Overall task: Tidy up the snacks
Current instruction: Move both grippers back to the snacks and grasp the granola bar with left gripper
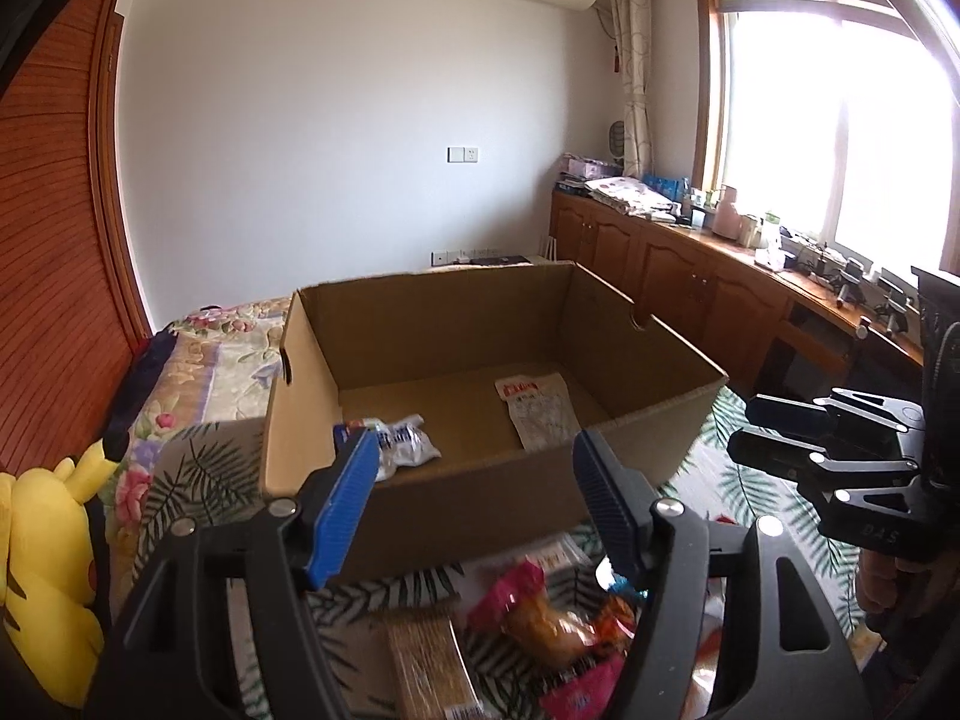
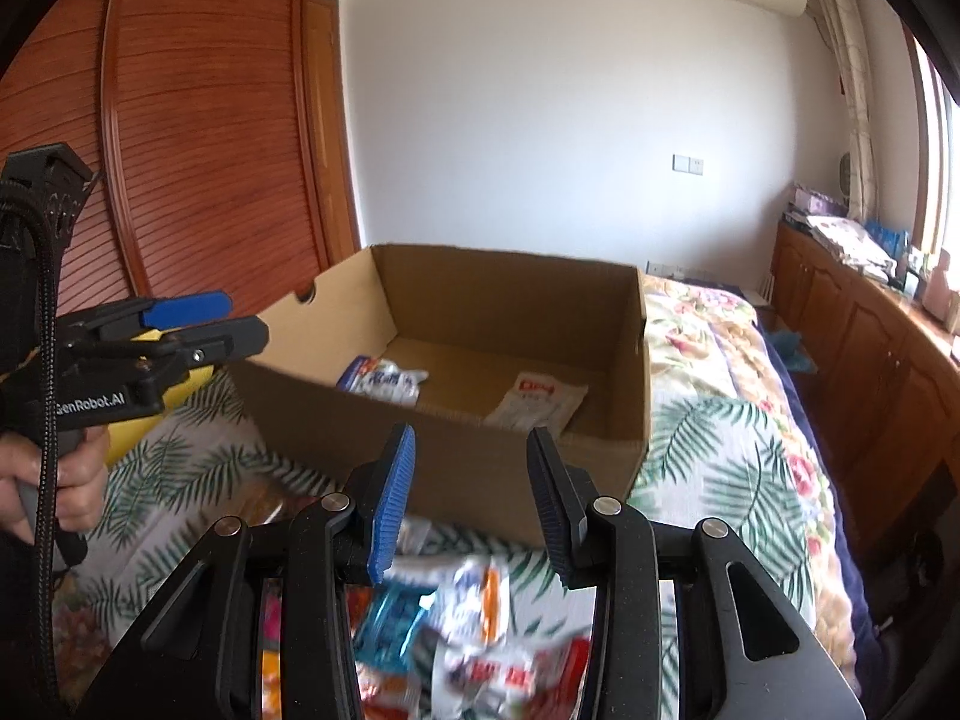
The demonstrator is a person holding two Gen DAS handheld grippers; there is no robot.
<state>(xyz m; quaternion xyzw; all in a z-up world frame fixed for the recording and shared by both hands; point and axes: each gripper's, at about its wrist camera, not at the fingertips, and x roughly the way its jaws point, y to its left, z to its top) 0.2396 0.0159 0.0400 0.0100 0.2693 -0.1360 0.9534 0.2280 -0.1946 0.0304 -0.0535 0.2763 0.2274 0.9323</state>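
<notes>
One cardboard box (image 1: 480, 480) — two packets inside; loose snacks (image 2: 480, 648) blurred, uncountable.

- Cardboard box (image 1: 480, 483): plain brown, inside and out.
- White packet (image 1: 405, 443) in the box: white with blue print at one end.
- Flat pouch (image 1: 539, 413) in the box: pale, with a red label along its top.
- Bedspread (image 2: 720, 450): white ground with dark green palm fronds; farther back, a floral print in pink, cream and green.
- Left gripper (image 1: 474, 504): black frame, one pad bright blue, the other dark navy.
- Right gripper (image 2: 474, 504): same black frame, blue and dark pads.
- Loose snack packets (image 1: 540, 618): pink, orange and red wrappers; in the right wrist view, blue, white and red, blurred.
- Plush toy (image 1: 48, 570): yellow, black-tipped ear.
- Wardrobe doors (image 2: 198, 138): reddish-brown, ribbed with fine horizontal slats.
- Curtain (image 1: 636, 60): cream, faint ring pattern.
</notes>
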